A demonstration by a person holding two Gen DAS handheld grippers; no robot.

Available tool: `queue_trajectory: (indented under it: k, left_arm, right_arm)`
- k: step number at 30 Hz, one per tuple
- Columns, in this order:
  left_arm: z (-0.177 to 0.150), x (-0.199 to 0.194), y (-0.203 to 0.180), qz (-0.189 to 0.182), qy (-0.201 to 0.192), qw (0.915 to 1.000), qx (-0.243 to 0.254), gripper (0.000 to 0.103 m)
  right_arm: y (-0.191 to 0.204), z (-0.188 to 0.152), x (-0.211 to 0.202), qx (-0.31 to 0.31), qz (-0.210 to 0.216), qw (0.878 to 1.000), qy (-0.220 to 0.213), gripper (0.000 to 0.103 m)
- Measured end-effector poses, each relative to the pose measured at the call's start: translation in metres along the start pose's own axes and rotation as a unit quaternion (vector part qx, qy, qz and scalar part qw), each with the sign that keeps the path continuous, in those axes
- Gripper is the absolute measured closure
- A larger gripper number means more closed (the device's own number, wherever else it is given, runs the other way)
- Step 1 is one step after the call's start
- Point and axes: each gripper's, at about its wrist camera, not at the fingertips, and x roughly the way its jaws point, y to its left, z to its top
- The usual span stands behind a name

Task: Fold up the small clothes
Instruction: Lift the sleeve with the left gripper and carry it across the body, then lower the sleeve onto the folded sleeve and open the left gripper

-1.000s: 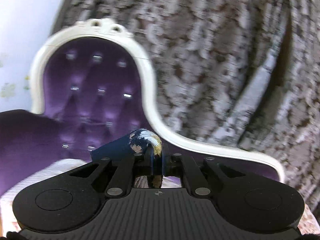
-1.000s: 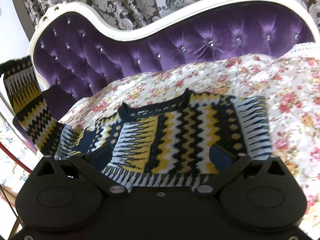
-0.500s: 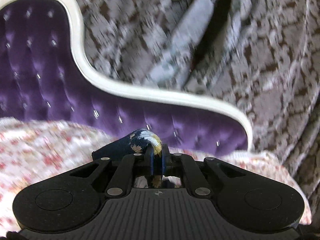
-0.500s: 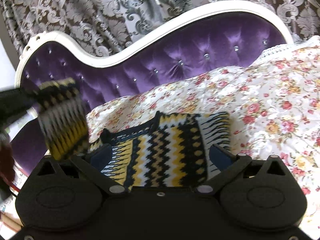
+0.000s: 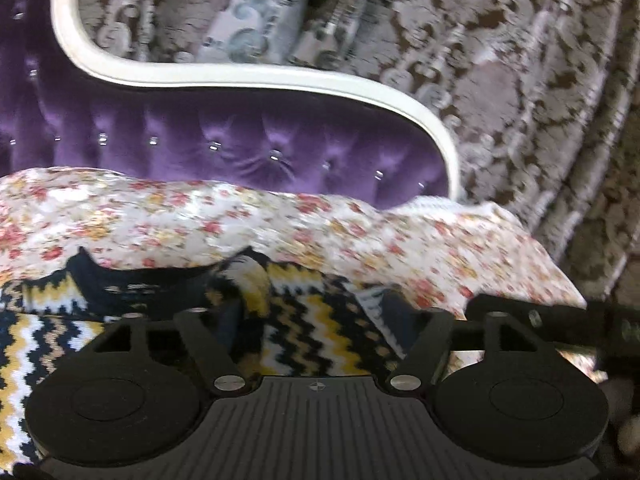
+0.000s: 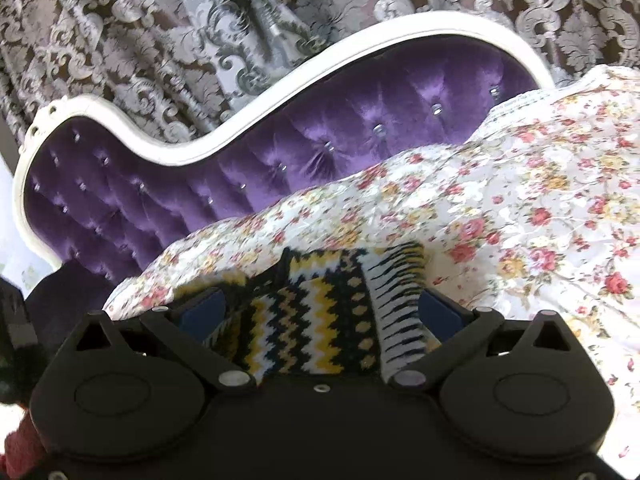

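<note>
A small knitted sweater (image 5: 304, 344) with black, yellow and white zigzags lies on the floral sheet (image 5: 240, 220). Its navy neckline (image 5: 132, 284) shows at the left. My left gripper (image 5: 312, 308) hangs low over it. Its jaws are opening, and a folded-over piece of the knit lies loose between them, with neither pad pressing on it. In the right wrist view the sweater (image 6: 332, 280) lies as a narrow folded shape. My right gripper (image 6: 320, 308) stands open just above its near end, its blue pads (image 6: 202, 312) apart with nothing gripped.
The floral sheet (image 6: 520, 200) covers the seat of a purple tufted sofa (image 6: 360, 120) with a white curved frame (image 5: 256, 76). A patterned grey-brown curtain (image 5: 520, 80) hangs behind. A black gripper part (image 5: 560, 320) reaches in at the right edge of the left wrist view.
My left gripper was shut on the sweater's sleeve end, swung it down and across onto the sweater body, then let go. The right gripper shifted slightly and stayed open.
</note>
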Motion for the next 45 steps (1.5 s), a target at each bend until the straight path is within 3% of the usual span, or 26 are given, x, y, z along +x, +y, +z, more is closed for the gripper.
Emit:
queue_trajectory:
  k: [7,10,12,20,25,28,32,35,38,40,42,45]
  left_arm:
    - [-0.012,-0.024,-0.001,-0.029,-0.001,0.9988,0.038,0.004]
    - [-0.021,-0.02,-0.007,-0.031,0.011,0.997,0.069,0.004]
    - [-0.024,-0.011,-0.011,-0.029,0.018,0.9973,0.065,0.004]
    - [-0.044,0.021,-0.036,-0.096,0.067,0.9923,0.043,0.004]
    - [-0.058,0.005,-0.037,-0.139,0.073,0.9864,0.05,0.004]
    - [-0.06,-0.019,-0.026,-0.139,0.053,0.9877,0.048,0.004]
    - [-0.056,-0.054,0.007,-0.072,-0.001,0.9967,0.036,0.004]
    - [-0.05,-0.071,0.04,0.02,-0.034,0.9989,0.025,0.004]
    - [-0.046,-0.077,0.075,0.124,-0.038,0.9914,0.018,0.004]
    - [-0.047,-0.076,0.099,0.186,-0.031,0.982,0.004,0.004]
    - [-0.049,-0.071,0.117,0.224,-0.02,0.9743,-0.011,0.004]
    - [-0.055,-0.059,0.137,0.249,0.003,0.9683,-0.021,0.004]
  right_arm:
    - [-0.007,0.002,-0.001,0.015,-0.016,1.0,-0.009,0.0]
    - [-0.006,0.003,0.001,0.014,-0.013,1.0,-0.009,0.0]
    - [-0.006,0.003,0.0,0.012,-0.015,1.0,-0.014,0.0]
    - [-0.025,0.009,-0.011,0.03,-0.048,0.998,-0.037,0.0]
    - [-0.028,0.011,-0.01,0.028,-0.053,0.998,-0.035,0.0]
    - [-0.023,0.009,-0.007,0.019,-0.052,0.998,-0.029,0.0]
    - [-0.013,0.004,0.0,-0.003,-0.047,0.999,-0.014,0.0]
    - [0.001,-0.001,0.009,-0.034,-0.042,0.999,-0.003,0.0]
    - [0.019,-0.008,0.018,-0.075,-0.037,0.996,0.005,0.0]
    - [0.034,-0.015,0.025,-0.111,-0.033,0.993,0.012,0.0]
    - [0.049,-0.023,0.032,-0.15,-0.029,0.988,0.02,0.0]
    - [0.072,-0.039,0.042,-0.213,-0.025,0.976,0.034,0.0]
